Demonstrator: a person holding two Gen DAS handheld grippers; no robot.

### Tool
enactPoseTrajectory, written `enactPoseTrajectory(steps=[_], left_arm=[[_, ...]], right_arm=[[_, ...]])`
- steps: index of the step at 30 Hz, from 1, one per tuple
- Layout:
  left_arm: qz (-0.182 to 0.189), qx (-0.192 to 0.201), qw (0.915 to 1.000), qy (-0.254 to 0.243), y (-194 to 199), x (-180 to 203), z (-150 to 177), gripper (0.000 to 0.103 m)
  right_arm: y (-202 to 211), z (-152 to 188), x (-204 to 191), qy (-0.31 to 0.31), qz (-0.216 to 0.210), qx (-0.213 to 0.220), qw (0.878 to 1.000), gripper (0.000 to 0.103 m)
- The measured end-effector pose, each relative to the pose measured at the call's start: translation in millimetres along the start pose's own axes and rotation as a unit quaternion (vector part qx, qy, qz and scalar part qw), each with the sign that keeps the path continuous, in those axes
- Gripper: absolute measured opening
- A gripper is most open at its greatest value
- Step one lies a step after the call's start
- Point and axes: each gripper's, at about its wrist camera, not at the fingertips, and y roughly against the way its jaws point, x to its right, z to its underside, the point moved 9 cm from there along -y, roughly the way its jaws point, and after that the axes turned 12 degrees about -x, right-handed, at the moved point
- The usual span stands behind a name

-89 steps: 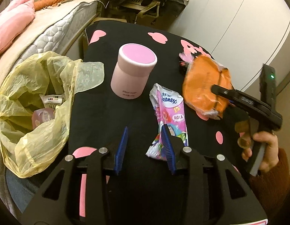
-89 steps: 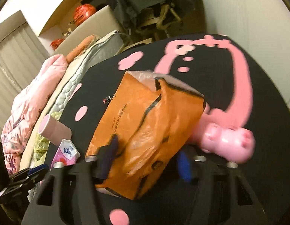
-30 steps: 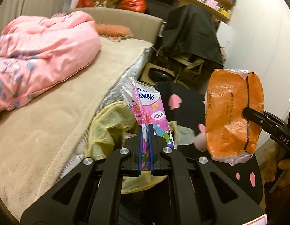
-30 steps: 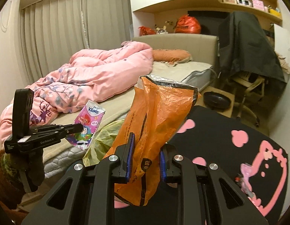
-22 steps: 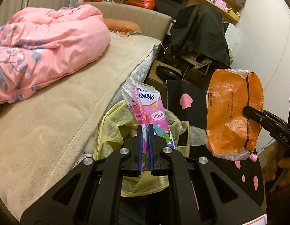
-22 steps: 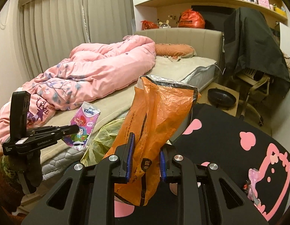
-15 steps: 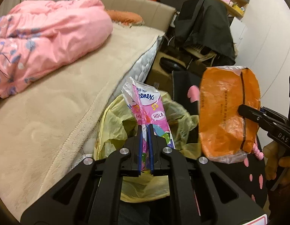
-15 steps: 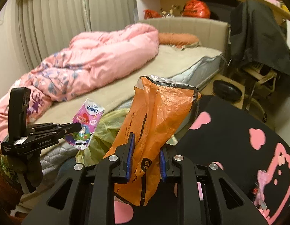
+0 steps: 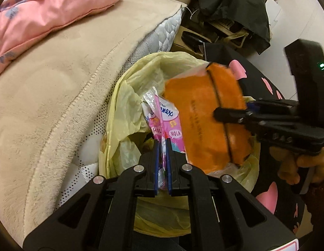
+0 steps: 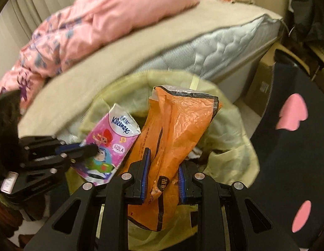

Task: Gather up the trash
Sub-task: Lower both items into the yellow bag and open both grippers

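Note:
My left gripper point(image 9: 162, 144) is shut on a pink Kleenex tissue pack point(image 9: 164, 119), which it holds over the mouth of the yellow trash bag point(image 9: 128, 96). My right gripper point(image 10: 163, 163) is shut on a crumpled orange plastic bag point(image 10: 176, 125), also hanging over the yellow trash bag point(image 10: 228, 138). In the left wrist view the right gripper point(image 9: 231, 113) comes in from the right with the orange bag point(image 9: 203, 113) beside the tissue pack. In the right wrist view the left gripper point(image 10: 86, 147) pinches the tissue pack point(image 10: 111, 142) from the left. Both items nearly touch.
A bed with a beige blanket point(image 9: 46, 96) and a pink duvet point(image 10: 111, 18) borders the trash bag on the left. A black table with pink shapes point(image 10: 291, 138) lies to the right. A chair draped in dark clothes point(image 9: 233, 4) stands behind. A hand point(image 9: 295, 167) holds the right gripper.
Both grippers have come down and tilted toward the yellow trash bag. The orange bag has swung in close beside the tissue pack. Both stay gripped.

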Motion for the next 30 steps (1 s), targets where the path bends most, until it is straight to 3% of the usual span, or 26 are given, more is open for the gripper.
enactPoseTrajectory(steps=[7, 15, 23, 26, 30], left_arm=[[-0.006, -0.007, 0.9999, -0.010, -8, 2, 2, 0.006], [-0.013, -0.007, 0.9999, -0.003, -13, 0, -9, 0.006], [-0.009, -0.006, 0.9999, 0.004, -10, 3, -12, 0.006], [-0.007, 0.000, 0.9999, 0.008, -3, 2, -13, 0.013], [-0.006, 0.020, 0.9995, 0.024, 16, -3, -18, 0.031]], right_arm=[[-22, 6, 7, 0.005, 0.022, -0.036, 0.999, 0.022], [-19, 7, 5, 0.017, 0.048, -0.030, 0.998, 0.022], [-5, 10, 7, 0.000, 0.037, -0.009, 0.999, 0.025], [3, 10, 8, -0.003, 0.036, 0.001, 0.999, 0.033], [20, 11, 8, -0.009, 0.036, 0.026, 0.999, 0.044]])
